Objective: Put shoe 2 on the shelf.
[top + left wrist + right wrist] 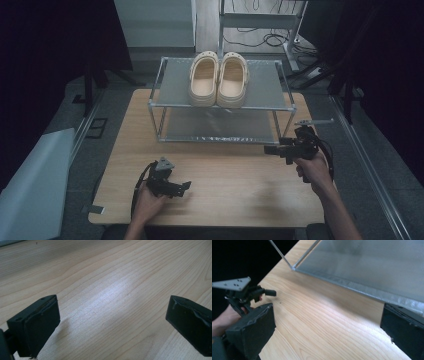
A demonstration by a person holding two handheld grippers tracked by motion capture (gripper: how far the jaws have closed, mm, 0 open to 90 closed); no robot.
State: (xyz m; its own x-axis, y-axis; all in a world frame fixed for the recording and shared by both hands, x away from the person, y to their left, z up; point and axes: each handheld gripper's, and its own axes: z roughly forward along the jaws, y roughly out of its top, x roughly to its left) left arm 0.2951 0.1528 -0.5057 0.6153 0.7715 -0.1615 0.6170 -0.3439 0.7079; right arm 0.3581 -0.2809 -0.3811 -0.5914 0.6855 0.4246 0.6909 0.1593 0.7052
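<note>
A pair of cream clogs stands side by side on the top shelf of a metal two-tier rack, toes pointing away. My left gripper rests low over the wooden table at the front left. Its jaws stand wide apart in the left gripper view, with bare wood between them. My right gripper hovers near the rack's front right leg and points left. It is open with nothing between its fingers. The rack's lower shelf lies just ahead of it.
The right gripper view also takes in the left gripper and the hand holding it, farther off. A pale sheet lies on the floor to the left. Cables and frame legs sit behind the table.
</note>
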